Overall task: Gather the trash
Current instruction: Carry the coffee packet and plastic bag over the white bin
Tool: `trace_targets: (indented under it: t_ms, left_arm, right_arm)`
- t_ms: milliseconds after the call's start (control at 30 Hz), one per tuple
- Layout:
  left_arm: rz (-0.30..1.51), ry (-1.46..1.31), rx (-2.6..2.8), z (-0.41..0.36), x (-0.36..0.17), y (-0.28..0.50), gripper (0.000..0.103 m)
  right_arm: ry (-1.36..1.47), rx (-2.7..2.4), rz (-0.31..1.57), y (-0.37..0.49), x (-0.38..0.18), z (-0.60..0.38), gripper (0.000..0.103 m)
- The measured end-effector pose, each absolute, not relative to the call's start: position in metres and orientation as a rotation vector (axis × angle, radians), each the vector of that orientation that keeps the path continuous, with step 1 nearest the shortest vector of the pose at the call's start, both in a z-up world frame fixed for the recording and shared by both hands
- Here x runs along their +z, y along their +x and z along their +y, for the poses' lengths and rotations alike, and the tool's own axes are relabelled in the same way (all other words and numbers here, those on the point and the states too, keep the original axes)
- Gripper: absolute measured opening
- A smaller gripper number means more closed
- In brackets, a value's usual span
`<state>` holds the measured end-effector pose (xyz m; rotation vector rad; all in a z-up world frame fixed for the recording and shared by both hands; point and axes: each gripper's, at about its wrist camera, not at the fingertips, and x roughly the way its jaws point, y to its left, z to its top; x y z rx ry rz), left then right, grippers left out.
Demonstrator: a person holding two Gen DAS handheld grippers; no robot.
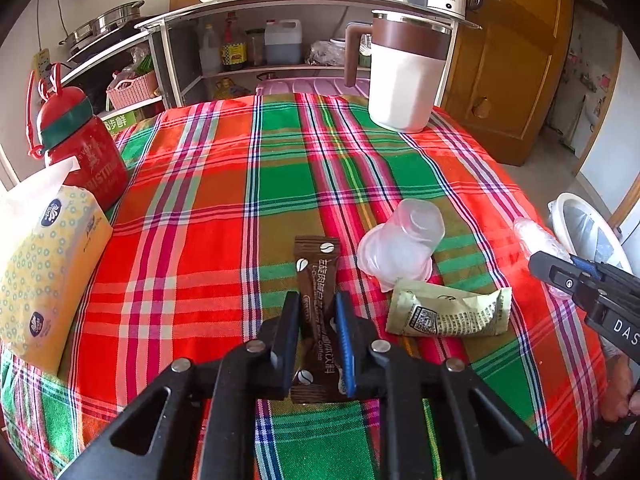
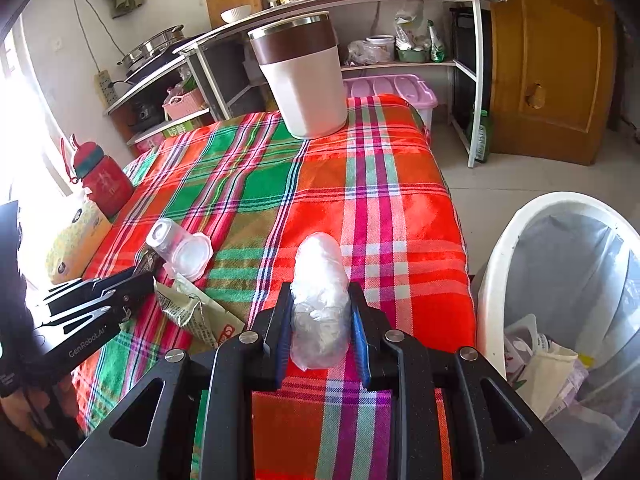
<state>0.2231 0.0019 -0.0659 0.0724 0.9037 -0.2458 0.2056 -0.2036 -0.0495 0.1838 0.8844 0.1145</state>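
Note:
My left gripper [image 1: 318, 300] is shut on a brown coffee sachet [image 1: 316, 276] just above the plaid tablecloth [image 1: 224, 200]. A clear plastic cup [image 1: 400, 242] lies on its side to the right, with a crumpled green wrapper [image 1: 448, 314] in front of it. My right gripper [image 2: 320, 300] is shut on a crumpled clear plastic wrap [image 2: 320, 280] over the table's right part. The white trash bin [image 2: 500, 264], lined with a clear bag and holding some trash, stands right of the table. The cup [image 2: 182, 248] and wrapper [image 2: 196, 316] also show in the right wrist view.
A white and brown jug [image 1: 400, 80] stands at the table's far side. A red bottle [image 1: 84, 152] and a yellow tissue pack [image 1: 44, 272] sit at the left edge. Kitchen shelves [image 1: 256, 40] stand behind the table, and a wooden door [image 1: 512, 80] at the right.

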Motion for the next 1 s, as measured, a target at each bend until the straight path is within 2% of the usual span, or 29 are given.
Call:
trace_targets:
  t_ms: [1000]
  left_arm:
    - [0.764, 0.033, -0.337, -0.019, -0.007, 0.165, 0.019]
  right_arm:
    - [0.208, 0.102, 0.781, 0.158, -0.011, -0.221, 0.027]
